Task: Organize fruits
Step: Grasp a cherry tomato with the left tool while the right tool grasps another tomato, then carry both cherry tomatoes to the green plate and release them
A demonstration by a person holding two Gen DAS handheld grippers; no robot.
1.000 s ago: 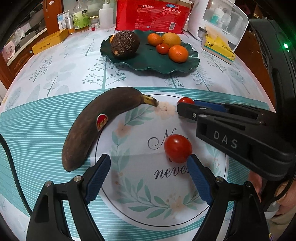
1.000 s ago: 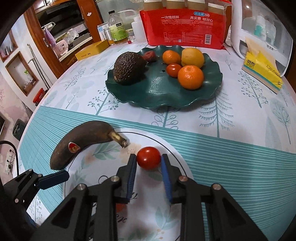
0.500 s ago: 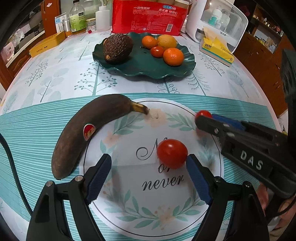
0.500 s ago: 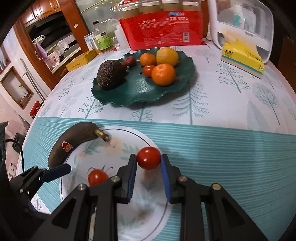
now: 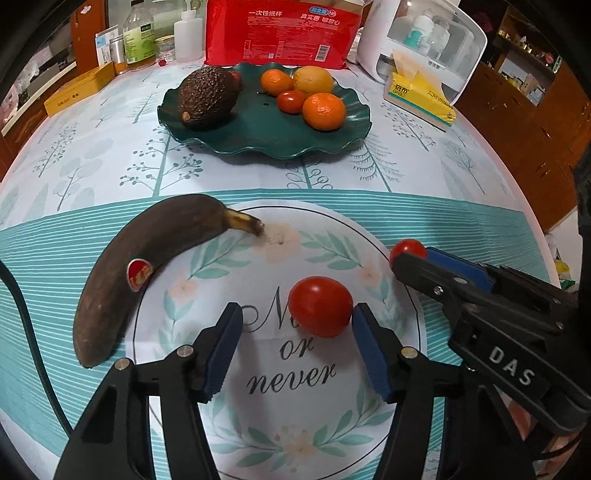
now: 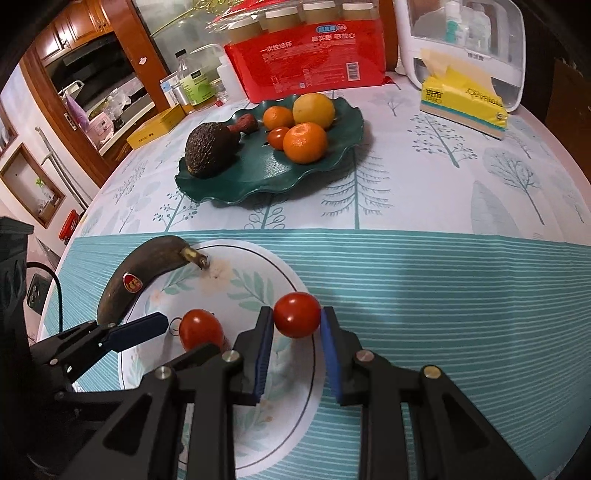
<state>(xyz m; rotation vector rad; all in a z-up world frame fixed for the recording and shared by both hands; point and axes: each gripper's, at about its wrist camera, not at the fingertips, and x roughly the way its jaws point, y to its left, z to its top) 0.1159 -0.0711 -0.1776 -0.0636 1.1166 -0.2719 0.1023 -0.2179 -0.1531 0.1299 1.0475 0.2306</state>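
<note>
The right gripper [image 6: 296, 325] clamps one cherry tomato [image 6: 296, 315] between its blue pads; both pads press the fruit's sides. This held tomato sits at the right edge of the printed circle [image 5: 369, 229] on the tablecloth [image 6: 461, 280].

The left gripper [image 5: 297, 328] has just been closing. A second tomato [image 5: 320, 306] lies between its pads, inside the printed circle above the word "or". The right-hand pad stands just beside the fruit; the left-hand pad stands clearly apart from it, so the fruit is not gripped and rests on the cloth.

A blackened banana [image 5: 147, 266] lies across the left rim of the printed circle, stem pointing toward the circle's centre, a red sticker on its skin.

The green plate [image 5: 266, 142] with a wavy rim stands beyond the circle, well apart from it. It holds:
- an avocado [image 5: 208, 96] on its left half;
- two oranges [image 5: 324, 110], a yellow citrus fruit [image 5: 313, 79] and a small tomato [image 5: 291, 101] on its right half;
- a small dark red fruit [image 6: 245, 123] behind the avocado.

Behind the plate stand a red package [image 5: 280, 33] and bottles [image 5: 138, 37]; a yellow tissue pack [image 5: 419, 96] lies to the plate's right.
</note>
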